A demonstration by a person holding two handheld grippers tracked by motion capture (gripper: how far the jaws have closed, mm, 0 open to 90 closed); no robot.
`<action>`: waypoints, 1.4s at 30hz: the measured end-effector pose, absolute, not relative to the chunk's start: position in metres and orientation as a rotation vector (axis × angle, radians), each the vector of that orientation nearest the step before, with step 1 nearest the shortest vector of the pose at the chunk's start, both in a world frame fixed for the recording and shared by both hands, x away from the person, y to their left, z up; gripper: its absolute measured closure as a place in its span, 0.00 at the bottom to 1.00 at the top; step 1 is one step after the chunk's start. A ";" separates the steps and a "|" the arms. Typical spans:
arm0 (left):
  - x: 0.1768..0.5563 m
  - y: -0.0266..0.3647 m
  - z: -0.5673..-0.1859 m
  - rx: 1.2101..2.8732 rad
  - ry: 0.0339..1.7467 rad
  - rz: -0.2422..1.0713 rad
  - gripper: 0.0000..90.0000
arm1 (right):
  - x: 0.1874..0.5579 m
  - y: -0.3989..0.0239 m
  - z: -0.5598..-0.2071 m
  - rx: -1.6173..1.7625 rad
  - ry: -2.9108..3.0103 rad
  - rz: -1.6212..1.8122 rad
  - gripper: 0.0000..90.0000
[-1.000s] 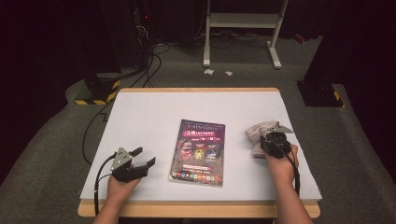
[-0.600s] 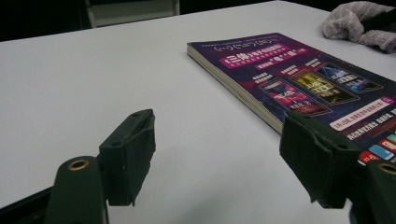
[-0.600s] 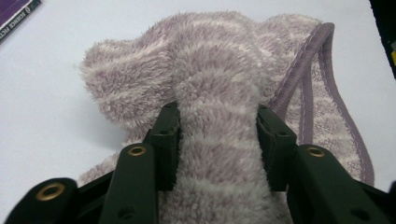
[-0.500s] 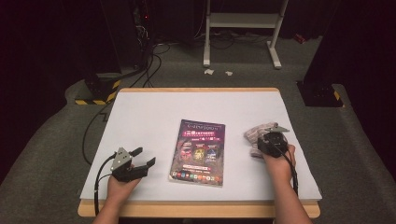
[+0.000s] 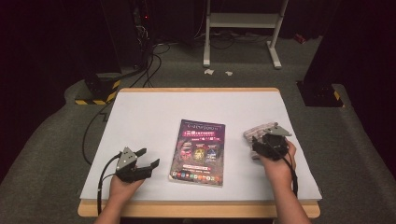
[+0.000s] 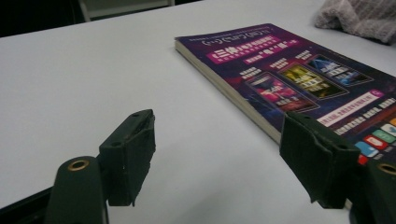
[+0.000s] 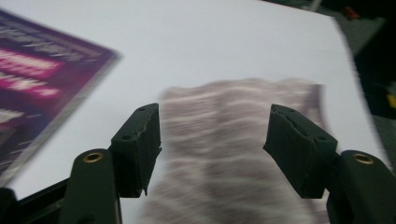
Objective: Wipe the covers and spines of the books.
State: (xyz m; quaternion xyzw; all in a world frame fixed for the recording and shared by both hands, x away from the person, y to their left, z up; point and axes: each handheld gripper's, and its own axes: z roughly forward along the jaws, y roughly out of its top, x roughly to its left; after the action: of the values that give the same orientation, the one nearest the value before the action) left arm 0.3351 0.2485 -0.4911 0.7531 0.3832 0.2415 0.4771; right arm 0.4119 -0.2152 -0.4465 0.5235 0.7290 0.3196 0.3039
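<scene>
Since the earlier frame my right tongs (image 7: 212,149) have just been opening and now stand released over the grey-and-white striped cloth (image 7: 233,140) lying right of the purple magazine (image 5: 198,151) on the table (image 5: 149,116), while my left tongs (image 5: 147,163) remain released and empty.

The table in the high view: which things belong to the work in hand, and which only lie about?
In the work:
- striped cloth, under the right hand-held gripper, whose jaws have just been opening
- right hand-held gripper

Lying about:
- purple book
- left hand-held gripper, open, on nothing
</scene>
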 end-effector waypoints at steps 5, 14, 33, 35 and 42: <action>0.335 0.226 -0.489 1.896 0.916 0.532 0.29 | 0.386 -0.174 -0.466 1.326 2.082 0.908 0.36; 0.350 0.190 -0.490 2.011 0.942 0.404 0.29 | 0.361 -0.117 -0.487 1.229 2.265 0.964 0.36; 0.355 0.155 -0.499 2.125 0.969 0.405 0.36 | 0.368 -0.111 -0.501 1.328 2.305 1.034 0.28; 0.352 0.151 -0.498 2.135 0.953 0.450 0.38 | 0.368 -0.113 -0.501 1.355 2.295 1.047 0.28; 0.354 0.160 -0.500 2.096 1.007 0.378 0.41 | 0.368 -0.116 -0.499 1.420 2.282 1.073 0.28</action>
State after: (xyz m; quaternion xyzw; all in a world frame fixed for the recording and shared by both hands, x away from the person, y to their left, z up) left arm 0.3541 0.1603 -0.5003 0.8218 0.3950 0.1484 0.3829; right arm 0.3678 -0.1157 -0.4992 0.4870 0.7824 0.3680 0.1236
